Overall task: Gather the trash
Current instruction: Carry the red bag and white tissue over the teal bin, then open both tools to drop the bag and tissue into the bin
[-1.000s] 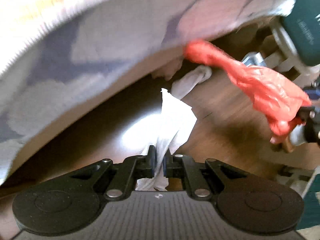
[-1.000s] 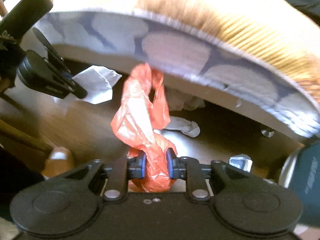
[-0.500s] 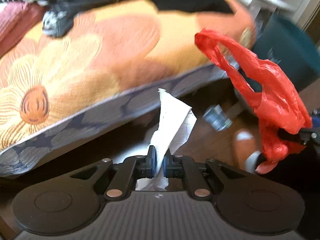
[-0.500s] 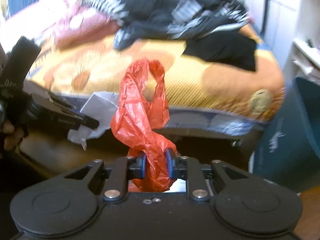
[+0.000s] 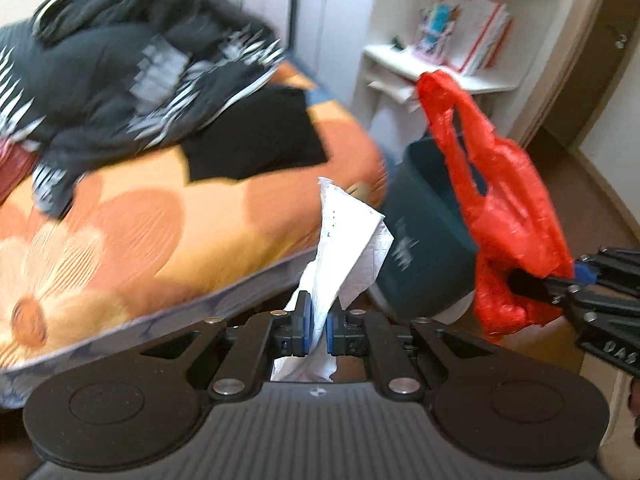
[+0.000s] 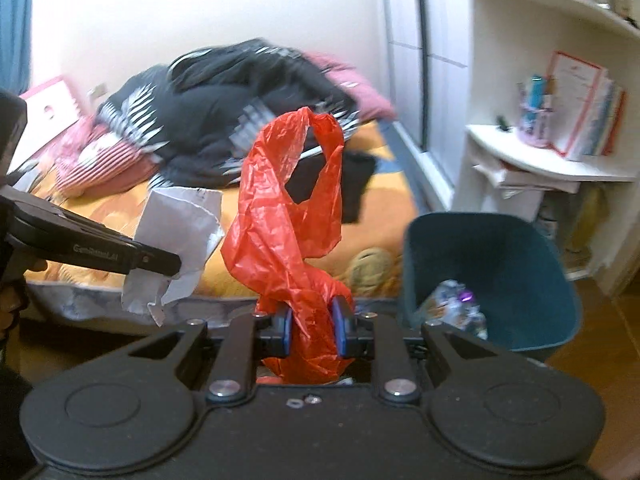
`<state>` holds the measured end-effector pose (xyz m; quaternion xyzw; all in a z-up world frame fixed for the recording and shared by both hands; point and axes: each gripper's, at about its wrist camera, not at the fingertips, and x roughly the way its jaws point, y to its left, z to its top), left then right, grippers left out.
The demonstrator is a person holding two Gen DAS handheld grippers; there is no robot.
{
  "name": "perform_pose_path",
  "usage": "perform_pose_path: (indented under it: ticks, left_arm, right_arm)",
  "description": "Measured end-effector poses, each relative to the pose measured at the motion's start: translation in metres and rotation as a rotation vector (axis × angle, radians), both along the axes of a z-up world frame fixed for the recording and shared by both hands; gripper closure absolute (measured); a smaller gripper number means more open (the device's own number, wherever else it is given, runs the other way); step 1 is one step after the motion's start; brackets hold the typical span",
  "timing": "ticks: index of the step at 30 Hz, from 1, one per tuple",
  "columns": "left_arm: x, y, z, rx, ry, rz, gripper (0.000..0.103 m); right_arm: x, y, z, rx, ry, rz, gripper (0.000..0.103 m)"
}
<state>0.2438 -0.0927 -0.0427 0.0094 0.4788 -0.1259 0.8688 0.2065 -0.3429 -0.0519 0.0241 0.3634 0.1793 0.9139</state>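
Left tool (image 5: 316, 322) pinches light, crumpled paper (image 5: 344, 236) at its base; right tool (image 6: 310, 326) clamps a limp, slippery bag (image 6: 288, 216) low. Bin (image 6: 492, 240) sits right of it.

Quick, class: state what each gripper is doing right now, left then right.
Left gripper: closed on the crumpled white paper.
Right gripper: closed on the red plastic bag.
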Motion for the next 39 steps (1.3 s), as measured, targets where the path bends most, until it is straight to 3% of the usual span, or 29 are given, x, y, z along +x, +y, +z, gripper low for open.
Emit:
perform_pose_path:
  ticks: [10, 17, 21, 29, 39]
  left_arm:
    - [0.05, -0.116, 0.021, -0.071, -0.029, -0.097, 0.096]
    - [0.091, -0.172, 0.007, -0.087, 0.016, -0.122, 0.096]
    - [0.111, -0.202, -0.013, -0.068, 0.054, -0.138, 0.096]
    - [0.146, -0.235, -0.08, -0.012, 0.184, -0.123, 0.096]
    - [0.152, -0.256, -0.137, 0.071, 0.27, -0.144, 0.096]
  right_arm:
    - [0.039, -0.079, -0.007, 0.0, -0.004, -0.172, 0.083]
    - [0.075, -0.115, -0.032, -0.026, 0.039, -0.244, 0.083]
    - [0.095, -0.129, -0.053, -0.021, 0.083, -0.268, 0.083]
    - [0.12, -0.142, -0.103, -0.001, 0.189, -0.3, 0.083]
    - [0.132, -0.152, -0.139, 0.019, 0.294, -0.354, 0.077]
